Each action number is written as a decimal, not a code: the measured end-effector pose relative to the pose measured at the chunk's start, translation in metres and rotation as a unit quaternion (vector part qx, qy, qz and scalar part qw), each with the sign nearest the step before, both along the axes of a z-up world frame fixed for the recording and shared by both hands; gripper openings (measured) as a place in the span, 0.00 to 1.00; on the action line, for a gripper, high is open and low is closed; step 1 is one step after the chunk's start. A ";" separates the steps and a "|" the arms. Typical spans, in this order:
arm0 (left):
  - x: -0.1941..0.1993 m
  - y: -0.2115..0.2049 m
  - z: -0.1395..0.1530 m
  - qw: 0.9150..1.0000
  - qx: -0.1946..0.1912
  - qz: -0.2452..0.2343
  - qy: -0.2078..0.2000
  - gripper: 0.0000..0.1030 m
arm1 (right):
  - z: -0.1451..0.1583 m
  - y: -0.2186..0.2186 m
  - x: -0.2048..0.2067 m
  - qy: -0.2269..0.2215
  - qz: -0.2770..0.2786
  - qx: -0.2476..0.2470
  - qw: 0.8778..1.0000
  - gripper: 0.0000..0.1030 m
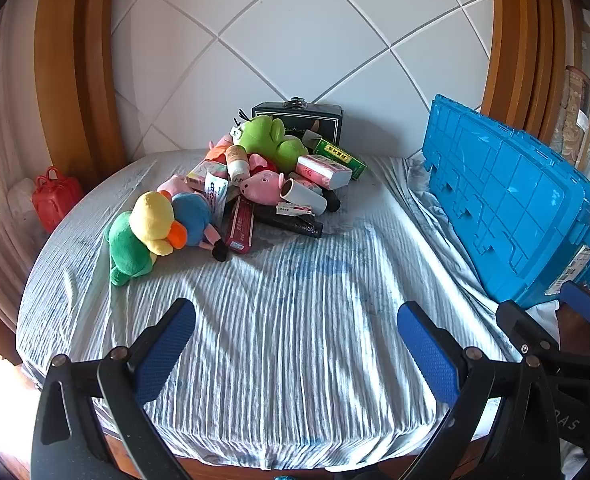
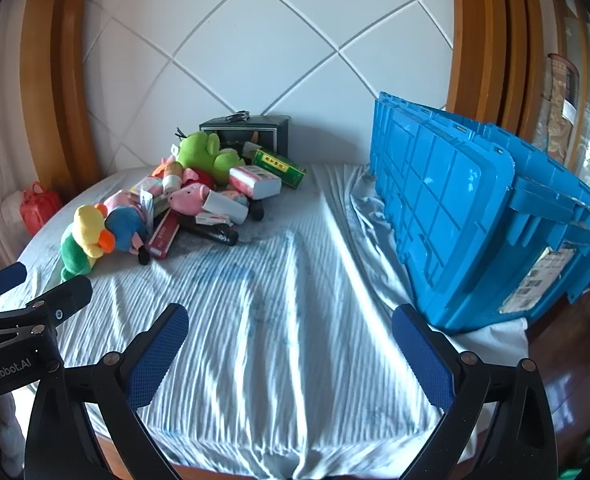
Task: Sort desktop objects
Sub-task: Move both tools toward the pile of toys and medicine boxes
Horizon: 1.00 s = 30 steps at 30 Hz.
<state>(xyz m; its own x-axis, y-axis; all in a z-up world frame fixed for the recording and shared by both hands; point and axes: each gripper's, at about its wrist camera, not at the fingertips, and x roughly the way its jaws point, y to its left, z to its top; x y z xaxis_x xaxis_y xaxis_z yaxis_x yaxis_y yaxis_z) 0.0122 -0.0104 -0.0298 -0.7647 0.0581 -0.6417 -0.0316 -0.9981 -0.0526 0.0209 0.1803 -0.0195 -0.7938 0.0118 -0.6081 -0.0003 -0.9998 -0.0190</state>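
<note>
Sitting up ahead and leftward, the pile (image 1: pixel 239 184) is lying nearer the left gripper (image 1: pixel 295 344), while both it and the right gripper (image 2: pixel 291 350) are gaping wide, empty.

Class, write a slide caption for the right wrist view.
Open right gripper over striped cloth, toy pile ahead, blue crate at right.

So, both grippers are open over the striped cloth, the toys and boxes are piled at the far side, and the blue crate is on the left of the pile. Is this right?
Not quite: the blue crate stands to the right of the pile, not the left, as the right wrist view shows. The rest holds: the left gripper and right gripper are open and empty over the striped cloth.
</note>
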 end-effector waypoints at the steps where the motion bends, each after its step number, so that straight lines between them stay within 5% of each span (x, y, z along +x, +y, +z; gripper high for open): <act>1: 0.000 0.000 0.000 1.000 0.000 0.000 0.000 0.99 | -0.001 0.000 -0.001 0.000 0.000 0.000 1.000 1.00; 20: -0.041 0.004 -0.035 0.997 -0.011 0.045 -0.063 0.99 | -0.031 0.008 -0.056 -0.048 0.041 -0.009 0.998 1.00; 30: -0.126 -0.015 -0.084 0.979 -0.008 0.135 -0.154 0.99 | -0.069 0.021 -0.158 -0.101 0.118 -0.020 0.988 1.00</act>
